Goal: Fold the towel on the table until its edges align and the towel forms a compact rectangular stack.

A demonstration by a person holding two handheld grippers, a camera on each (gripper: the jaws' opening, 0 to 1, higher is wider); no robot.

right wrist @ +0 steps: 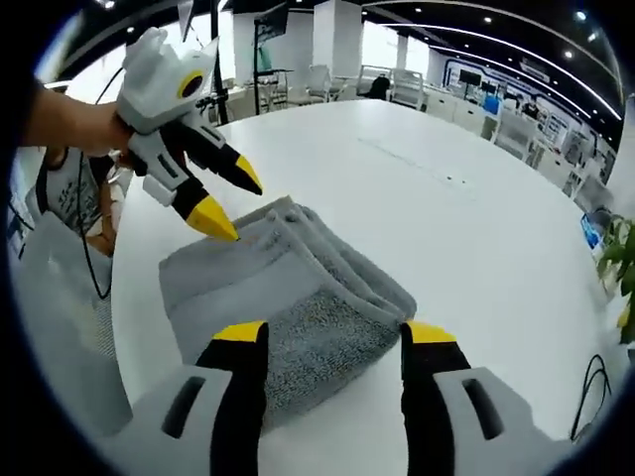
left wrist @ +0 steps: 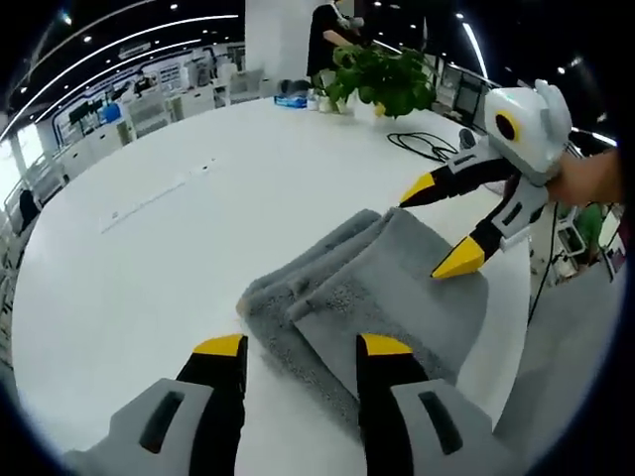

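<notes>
Towel (left wrist: 372, 293) sits near the worktop (left wrist: 198, 228) edge closest to me, already folded into a thick grey stack with several layers showing on one side. My left gripper (left wrist: 303, 347) hangs just over the near end of it, jaws spread wide, nothing between them; in the right gripper view it comes in from the upper left, held by a hand (right wrist: 74, 124), tips angled down at the far corner of the stack. My right gripper (right wrist: 332, 334) is also wide and empty, poised over the opposite end; in the left gripper view its lower yellow tip looks to be touching or just above the top layer, can't tell which. Judging by the shape, folding is mostly done and what's left is squaring up: the layered edges look a bit staggered, not flush. To do that well I'd press the top layer lightly with one gripper and nudge the offset edges in with the other, pushing flat along the worktop rather than pinching, so the stack doesn't unroll. Watch the near edge, the towel lies close to the drop. Plant (left wrist: 382, 79) and cable (left wrist: 422, 144) are well apart.
</notes>
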